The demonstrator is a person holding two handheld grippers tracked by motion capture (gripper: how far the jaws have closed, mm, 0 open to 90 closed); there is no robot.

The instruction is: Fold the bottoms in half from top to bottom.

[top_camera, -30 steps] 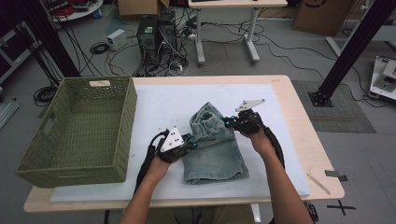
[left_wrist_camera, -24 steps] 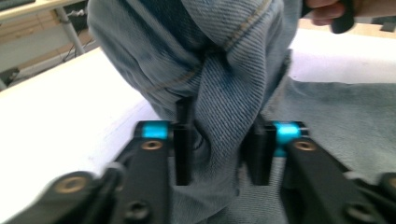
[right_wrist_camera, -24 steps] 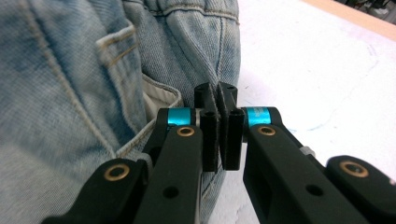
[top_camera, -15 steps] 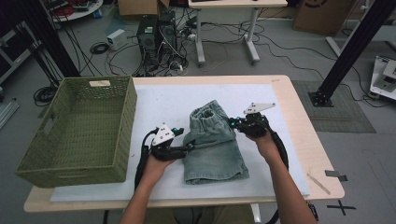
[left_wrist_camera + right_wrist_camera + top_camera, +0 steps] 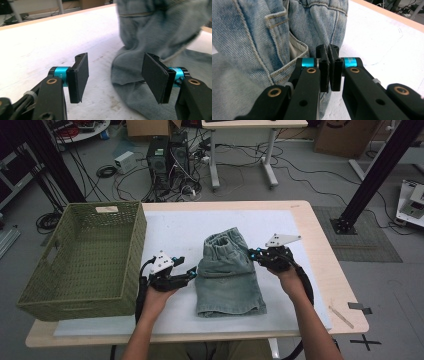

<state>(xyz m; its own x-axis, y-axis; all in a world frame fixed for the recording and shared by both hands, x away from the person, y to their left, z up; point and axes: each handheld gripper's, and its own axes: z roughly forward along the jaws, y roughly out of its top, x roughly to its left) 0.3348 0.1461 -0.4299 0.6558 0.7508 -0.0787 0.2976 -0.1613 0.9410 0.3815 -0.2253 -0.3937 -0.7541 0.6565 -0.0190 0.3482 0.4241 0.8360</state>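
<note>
Faded denim shorts (image 5: 227, 280) lie on the white mat (image 5: 170, 230), waistband away from me. My left gripper (image 5: 192, 272) stands open just off the shorts' left edge. Its jaws have just opened and then eased in slightly. In the left gripper view the left gripper (image 5: 116, 75) has bare mat between its pads, and the shorts (image 5: 155, 30) bunch up ahead and to the right. My right gripper (image 5: 252, 254) is shut on the shorts' right edge near the waistband. In the right gripper view the right gripper (image 5: 329, 51) has its pads pressed together on the denim (image 5: 244, 37) beside a pocket.
A green woven basket (image 5: 132, 260) stands at the table's left, close to my left hand. The wooden table edge (image 5: 315, 245) runs along the right of the mat. On the floor behind the table are computer towers, cables and desk legs.
My left gripper has let go of the shorts' left edge and drawn away to the left. My right gripper has pulled to the right with the cloth, spreading the waistband wider.
</note>
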